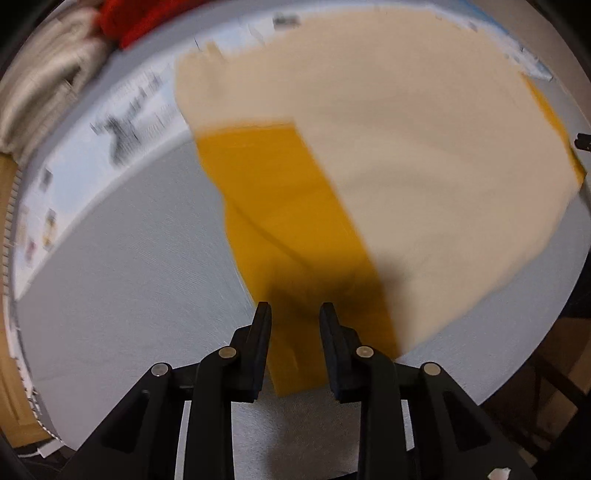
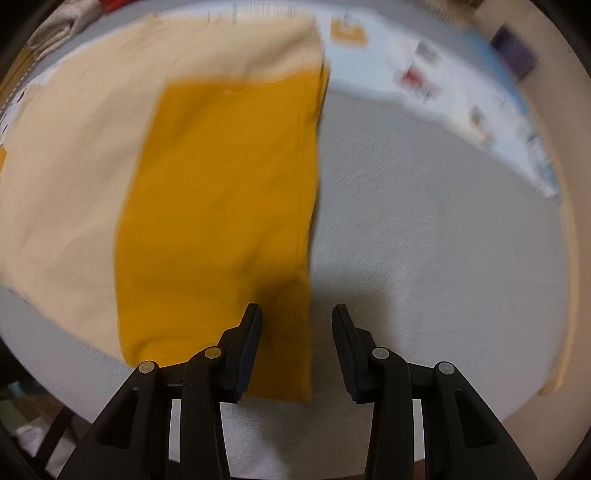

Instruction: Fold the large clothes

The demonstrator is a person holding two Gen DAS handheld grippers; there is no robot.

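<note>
A large cream garment [image 1: 406, 147] lies spread flat on the grey table [image 1: 129, 258], with a mustard-yellow sleeve [image 1: 280, 206] folded onto its left side. My left gripper [image 1: 293, 310] hovers open over the sleeve's near end; the cloth lies flat below the gap, clear of the pads. In the right wrist view the same cream garment [image 2: 66, 166] has a wide mustard-yellow sleeve [image 2: 221, 203] folded along its right side. My right gripper [image 2: 295, 314] is open above that sleeve's right edge, holding nothing. Both views are blurred.
A pile of white folded cloth [image 1: 44, 81] and a red cloth [image 1: 136, 18] sit at the far left corner. A pale printed sheet [image 2: 461, 81] runs along the table's far side, with a purple object [image 2: 515, 51] beyond it. The table's near edge [image 1: 517, 373] curves close by.
</note>
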